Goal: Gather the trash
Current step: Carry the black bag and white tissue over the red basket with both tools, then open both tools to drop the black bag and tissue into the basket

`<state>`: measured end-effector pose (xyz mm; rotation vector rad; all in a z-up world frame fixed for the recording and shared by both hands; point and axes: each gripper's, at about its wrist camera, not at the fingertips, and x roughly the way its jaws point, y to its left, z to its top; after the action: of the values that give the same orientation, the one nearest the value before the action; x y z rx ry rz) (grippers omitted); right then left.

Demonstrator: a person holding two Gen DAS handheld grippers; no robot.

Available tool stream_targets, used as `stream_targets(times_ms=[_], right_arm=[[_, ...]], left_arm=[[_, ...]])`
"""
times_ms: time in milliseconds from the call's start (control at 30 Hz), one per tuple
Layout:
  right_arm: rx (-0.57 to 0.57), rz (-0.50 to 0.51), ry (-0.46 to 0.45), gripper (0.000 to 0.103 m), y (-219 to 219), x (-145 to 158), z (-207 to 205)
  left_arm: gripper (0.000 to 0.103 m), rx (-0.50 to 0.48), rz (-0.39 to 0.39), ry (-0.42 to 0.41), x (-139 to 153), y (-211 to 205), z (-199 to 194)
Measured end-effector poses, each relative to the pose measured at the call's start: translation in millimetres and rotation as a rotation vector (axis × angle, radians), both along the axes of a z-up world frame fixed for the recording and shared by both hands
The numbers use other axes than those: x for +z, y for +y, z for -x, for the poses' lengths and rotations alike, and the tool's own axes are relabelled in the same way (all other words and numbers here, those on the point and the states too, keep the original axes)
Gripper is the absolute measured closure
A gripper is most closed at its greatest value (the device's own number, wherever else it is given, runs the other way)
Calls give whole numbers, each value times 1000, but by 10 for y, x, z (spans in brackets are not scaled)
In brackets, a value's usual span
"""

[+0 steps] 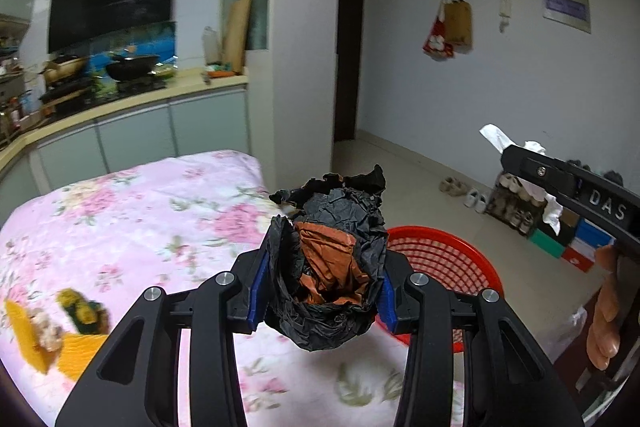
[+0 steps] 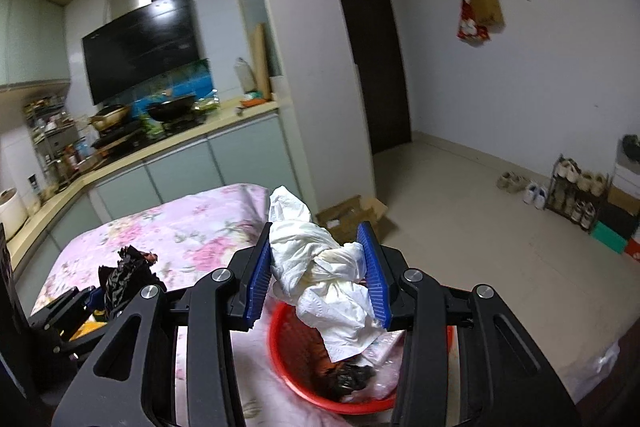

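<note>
My left gripper point(image 1: 320, 287) is shut on a crumpled black and orange paper wad point(image 1: 328, 267), held above the pink floral tablecloth point(image 1: 120, 219). A red mesh basket point(image 1: 448, 267) sits just right of and behind it. My right gripper point(image 2: 318, 275) is shut on a bunch of crumpled white tissue point(image 2: 320, 267), which hangs over the red basket point(image 2: 296, 367). Dark scraps point(image 2: 352, 379) lie inside that basket. In the left wrist view the right gripper's finger point(image 1: 560, 183) shows at the right with the white tissue point(image 1: 500, 137). The left gripper with its black wad point(image 2: 124, 275) appears at the left of the right wrist view.
Yellow paper and dark scraps point(image 1: 60, 331) lie on the cloth at the left. A kitchen counter point(image 1: 132, 103) with pans runs behind the table. A cardboard box point(image 2: 352, 215) sits on the floor past the table. Shoes and a shoe rack point(image 2: 576, 191) line the right wall.
</note>
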<state>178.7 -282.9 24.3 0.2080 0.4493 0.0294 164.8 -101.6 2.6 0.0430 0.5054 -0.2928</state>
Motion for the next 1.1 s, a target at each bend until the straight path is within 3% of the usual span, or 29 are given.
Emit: stream_targets(times_ms=[300,533,767,900,1033,1100], right_arm=[[-62,-53,97,62,-288,-225,-220],[-67,-148,218,62,-476,-521,-421],[-82,-181,297,58,-541,-741,-545],[-82,-215,319,46,-554,-787,-550],[-77,-232,313,40,-581,-775,-535],[-77,-236,307,40,-580,-743,-522]], left_arm=[[62,-104,13,101,-268,-373,-266],[61,-189,43,220,-544,-592,-516],[58,-207,60,291,-751,-688,-619],[48,-212,49,280,-775,-715,-597],[31,-203,49,250,-706,-689,-565],[27,-195,52,240,-660,-653,-548]])
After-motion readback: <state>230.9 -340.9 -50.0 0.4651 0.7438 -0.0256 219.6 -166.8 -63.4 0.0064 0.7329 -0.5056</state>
